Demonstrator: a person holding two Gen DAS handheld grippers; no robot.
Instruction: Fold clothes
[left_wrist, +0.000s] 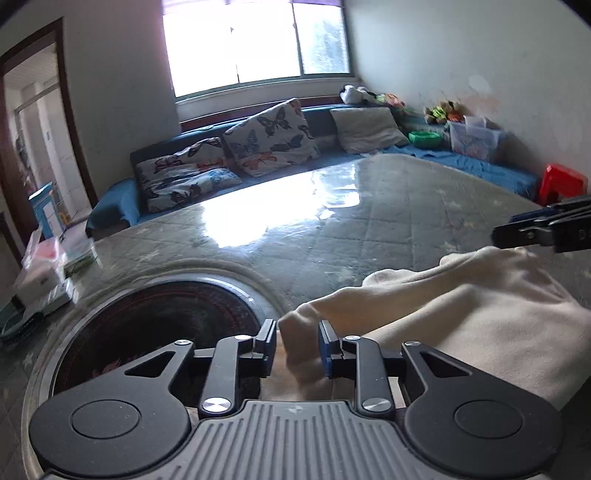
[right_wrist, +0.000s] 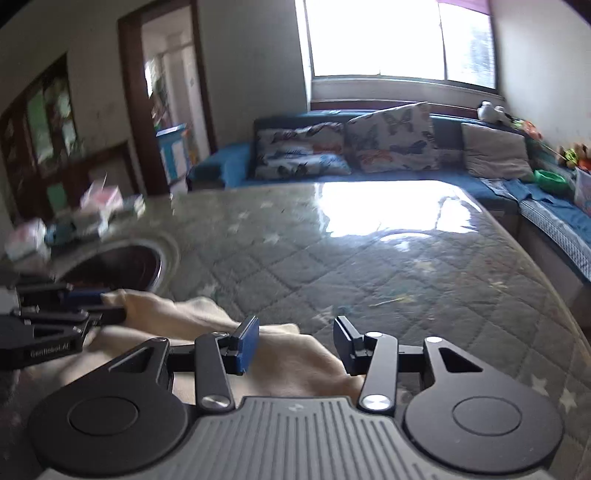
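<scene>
Table before me: quilted grey-green cover (left_wrist: 388, 206) under a glossy sheet, window glare on it.
Round inset: dark burner well (left_wrist: 155, 325) sunk in the table on my left.
Sofa: blue corner bench (right_wrist: 229, 162) along the far walls.
Cushions: two butterfly-print cushions (left_wrist: 271, 136), one plain grey cushion (left_wrist: 365, 129).
Window: bright window (left_wrist: 255, 44) above the sofa.
Green bowl (left_wrist: 424, 139): on the sofa's right wing.
Red stool (left_wrist: 561, 182): beside the right wall.
Doorway (right_wrist: 166, 96): open, at left.

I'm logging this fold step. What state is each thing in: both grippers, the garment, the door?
left gripper: open, cloth lies between the fingers, pads not pressing it.
right gripper: open, over the cloth.
cream garment: bunched and creased on the quilted table.
doorway: open.
</scene>
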